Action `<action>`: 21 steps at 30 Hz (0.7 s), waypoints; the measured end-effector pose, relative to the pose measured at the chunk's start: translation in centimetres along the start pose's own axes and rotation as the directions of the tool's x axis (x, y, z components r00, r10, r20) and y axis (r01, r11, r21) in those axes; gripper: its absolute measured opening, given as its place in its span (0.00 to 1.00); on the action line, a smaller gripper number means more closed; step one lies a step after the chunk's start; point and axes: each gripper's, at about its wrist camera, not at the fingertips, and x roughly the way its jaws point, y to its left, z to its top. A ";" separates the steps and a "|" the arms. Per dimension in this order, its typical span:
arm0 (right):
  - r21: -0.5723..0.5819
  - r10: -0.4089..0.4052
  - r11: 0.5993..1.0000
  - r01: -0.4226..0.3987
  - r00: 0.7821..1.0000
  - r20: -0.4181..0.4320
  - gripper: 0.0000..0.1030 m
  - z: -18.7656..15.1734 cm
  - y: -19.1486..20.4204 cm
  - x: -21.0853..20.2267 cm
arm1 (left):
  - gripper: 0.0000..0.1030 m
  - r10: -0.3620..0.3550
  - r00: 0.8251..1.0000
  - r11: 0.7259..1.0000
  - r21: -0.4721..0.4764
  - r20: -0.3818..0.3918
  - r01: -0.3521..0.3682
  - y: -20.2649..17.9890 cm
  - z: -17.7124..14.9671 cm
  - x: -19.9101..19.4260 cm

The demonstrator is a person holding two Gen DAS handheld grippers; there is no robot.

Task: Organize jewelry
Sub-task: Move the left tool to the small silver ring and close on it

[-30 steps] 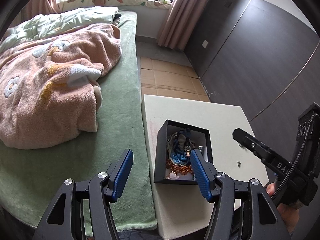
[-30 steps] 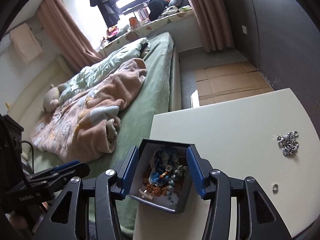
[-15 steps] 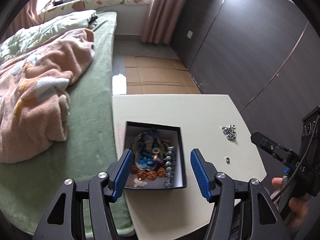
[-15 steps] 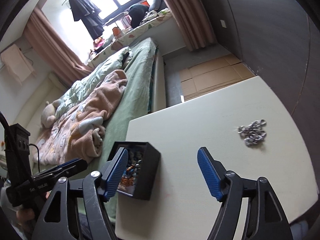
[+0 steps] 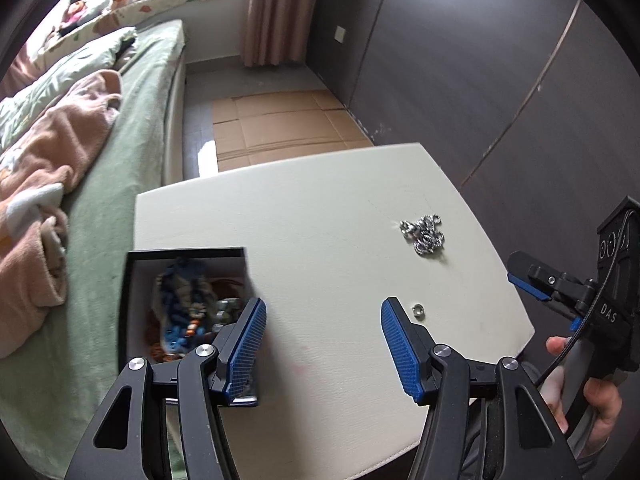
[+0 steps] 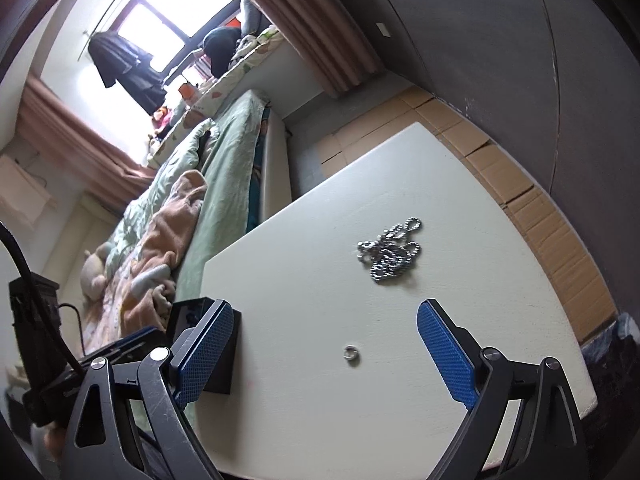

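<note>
Ahead of the open right gripper (image 6: 326, 354) lies the silver chain (image 6: 390, 254).

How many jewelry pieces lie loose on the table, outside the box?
2: a silver chain bunched toward the table's far right, and a small ring nearer, by the left gripper's right finger. None seem hidden.

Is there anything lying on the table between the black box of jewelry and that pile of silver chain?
No: between the black box and the silver chain the left wrist view shows only bare white table.
</note>
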 end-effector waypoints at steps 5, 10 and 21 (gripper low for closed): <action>0.042 0.019 0.999 -0.019 1.000 -0.003 0.91 -0.1 -3.2 -0.4 | 0.59 0.006 0.999 0.999 0.042 -0.039 -0.004 -2.7 -0.1 2.3; 0.056 0.035 0.998 -0.035 0.999 0.013 0.91 0.1 -5.1 -1.1 | 0.59 0.013 0.998 0.997 0.080 -0.066 -0.008 -4.9 -0.4 4.3; 0.100 0.038 0.994 -0.041 0.999 0.030 0.91 0.4 -8.4 -1.9 | 0.53 0.027 0.995 0.990 0.142 -0.096 -0.013 -8.6 -1.4 7.6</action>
